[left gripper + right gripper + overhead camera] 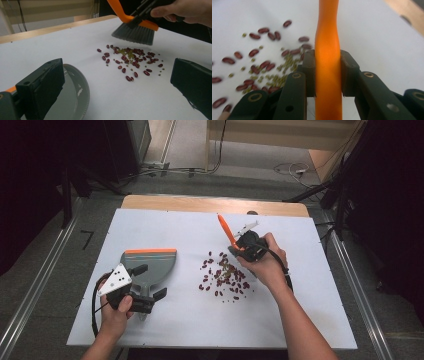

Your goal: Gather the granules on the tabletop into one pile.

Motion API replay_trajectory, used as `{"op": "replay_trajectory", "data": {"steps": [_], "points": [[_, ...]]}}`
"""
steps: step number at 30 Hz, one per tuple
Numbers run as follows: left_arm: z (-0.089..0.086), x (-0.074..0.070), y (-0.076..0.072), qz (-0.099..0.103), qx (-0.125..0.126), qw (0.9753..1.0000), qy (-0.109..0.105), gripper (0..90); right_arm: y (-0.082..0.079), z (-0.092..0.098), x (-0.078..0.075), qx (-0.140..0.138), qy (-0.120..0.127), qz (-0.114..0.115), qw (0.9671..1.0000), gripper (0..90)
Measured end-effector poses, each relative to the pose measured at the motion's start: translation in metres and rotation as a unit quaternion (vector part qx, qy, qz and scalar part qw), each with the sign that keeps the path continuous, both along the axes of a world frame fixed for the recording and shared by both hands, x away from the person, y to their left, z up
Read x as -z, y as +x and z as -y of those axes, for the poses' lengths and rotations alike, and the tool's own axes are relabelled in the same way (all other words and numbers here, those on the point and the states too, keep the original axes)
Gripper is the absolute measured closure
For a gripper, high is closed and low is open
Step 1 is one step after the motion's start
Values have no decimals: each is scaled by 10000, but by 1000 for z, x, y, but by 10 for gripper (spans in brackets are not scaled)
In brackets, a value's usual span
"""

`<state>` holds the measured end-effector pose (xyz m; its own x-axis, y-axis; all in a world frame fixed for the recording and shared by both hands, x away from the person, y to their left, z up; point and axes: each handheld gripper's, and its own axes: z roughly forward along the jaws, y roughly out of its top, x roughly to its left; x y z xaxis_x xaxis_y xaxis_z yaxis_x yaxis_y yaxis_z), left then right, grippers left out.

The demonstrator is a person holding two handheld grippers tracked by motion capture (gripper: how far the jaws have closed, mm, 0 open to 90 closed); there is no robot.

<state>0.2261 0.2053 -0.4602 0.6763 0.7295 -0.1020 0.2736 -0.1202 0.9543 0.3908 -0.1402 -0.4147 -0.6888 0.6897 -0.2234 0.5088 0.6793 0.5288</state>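
Note:
A heap of red beans [225, 279] mixed with small green ones lies right of centre on the white table [190, 330]. My right gripper [243, 248] is shut on the orange handle of a hand brush [226, 231]. Its grey bristles [133, 35] hang just above the far side of the beans [130, 60]. The handle [327, 37] runs up between the right gripper [327, 62] jaws, with beans [262, 65] to the left. A grey dustpan [151, 264] with an orange lip lies at the left. My left gripper [150, 281] is open, its jaws either side of the pan's handle end. The left gripper [117, 81] faces the beans, the dustpan [77, 97] beside its left jaw.
The table's wooden far edge [215, 204] borders a floor with cables [292, 169]. Metal rails [350, 270] run along both sides of the table. Bare white surface separates the dustpan from the beans.

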Motion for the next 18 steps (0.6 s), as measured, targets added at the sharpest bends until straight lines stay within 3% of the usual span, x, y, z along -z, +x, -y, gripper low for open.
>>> {"op": "replay_trajectory", "data": {"steps": [2, 9, 11, 18], "points": [[0, 0, 0, 8, 17, 10000, -16, 0, 10, -4, -1, -75, -22, 46, 10000, 693], [-2, 1, 0, 1, 2, 10000, -17, 0, 39, -31, 8, -470, -443, 195, 9977, 693], [-3, 1, 0, -11, 6, 10000, -16, 0, 45, -39, 12, -602, -526, 137, 9967, 693], [-4, 1, -2, 5, 12, 10000, -2, 0, 45, -60, 22, -814, -712, 50, 9941, 694]]}}
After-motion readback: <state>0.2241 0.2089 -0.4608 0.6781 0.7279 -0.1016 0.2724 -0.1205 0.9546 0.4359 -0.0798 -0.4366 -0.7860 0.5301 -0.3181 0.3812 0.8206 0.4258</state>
